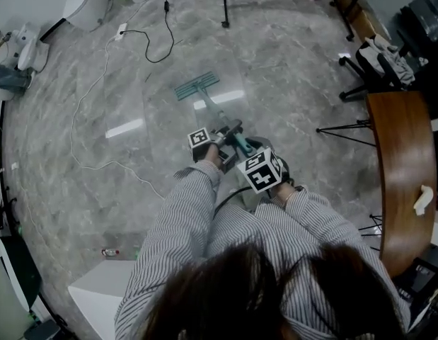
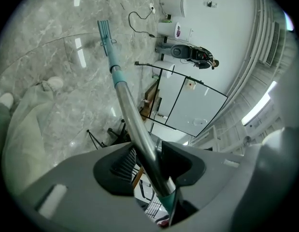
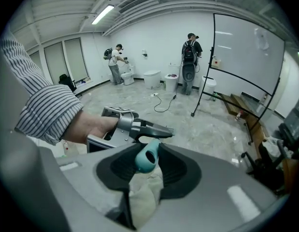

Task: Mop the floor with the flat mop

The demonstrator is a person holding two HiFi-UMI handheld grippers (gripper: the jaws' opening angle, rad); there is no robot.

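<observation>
The flat mop's teal head (image 1: 197, 86) lies on the grey marble floor ahead of me, and it shows far off in the left gripper view as the mop head (image 2: 105, 30). Its silver pole (image 2: 132, 120) runs back between the jaws of my left gripper (image 2: 148, 159), which is shut on it. In the head view the left gripper (image 1: 228, 130) sits higher up the pole than the right gripper (image 1: 248, 151). The right gripper (image 3: 148, 164) is shut on the pole's teal end cap (image 3: 147, 159), just behind the left gripper (image 3: 135, 126).
A white cable (image 1: 98, 83) and a power strip (image 1: 121, 29) trail across the floor at left. Tripod legs (image 1: 346, 127) and a curved wooden table (image 1: 402, 168) stand at right. A white box (image 1: 105, 292) sits near my left side. Two people (image 3: 190, 52) stand by toilets at the far wall.
</observation>
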